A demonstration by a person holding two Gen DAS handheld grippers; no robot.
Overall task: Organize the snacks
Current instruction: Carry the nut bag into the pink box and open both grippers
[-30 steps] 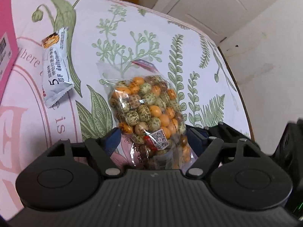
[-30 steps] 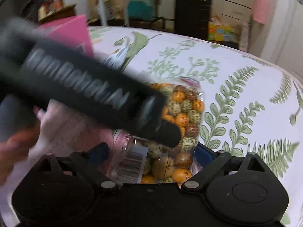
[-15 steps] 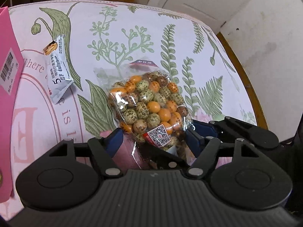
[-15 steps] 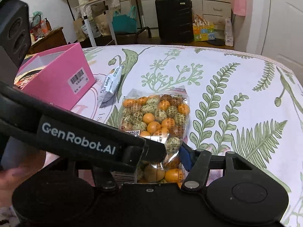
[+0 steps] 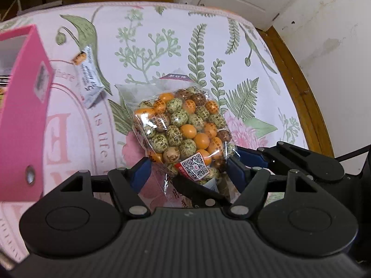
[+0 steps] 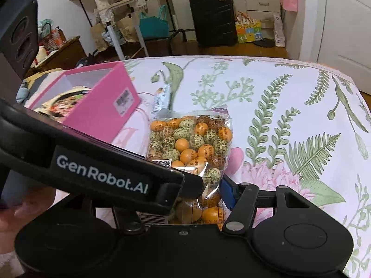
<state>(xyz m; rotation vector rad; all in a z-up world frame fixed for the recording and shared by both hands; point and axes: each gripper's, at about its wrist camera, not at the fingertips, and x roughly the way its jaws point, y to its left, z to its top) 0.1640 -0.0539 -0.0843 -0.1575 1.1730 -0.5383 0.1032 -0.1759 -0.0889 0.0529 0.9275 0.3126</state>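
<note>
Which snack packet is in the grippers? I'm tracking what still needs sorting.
The clear bag of coated nuts, clamped between both grippers and off the cloth. The small white bar wrapper lies untouched on the tablecloth beside the pink box.

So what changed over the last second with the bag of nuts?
The right tool has just been closing and now pinches the clear bag of orange and speckled coated nuts alongside the left tool; together they have lifted it off the floral tablecloth. The pink box and white wrapper stayed put.
</note>
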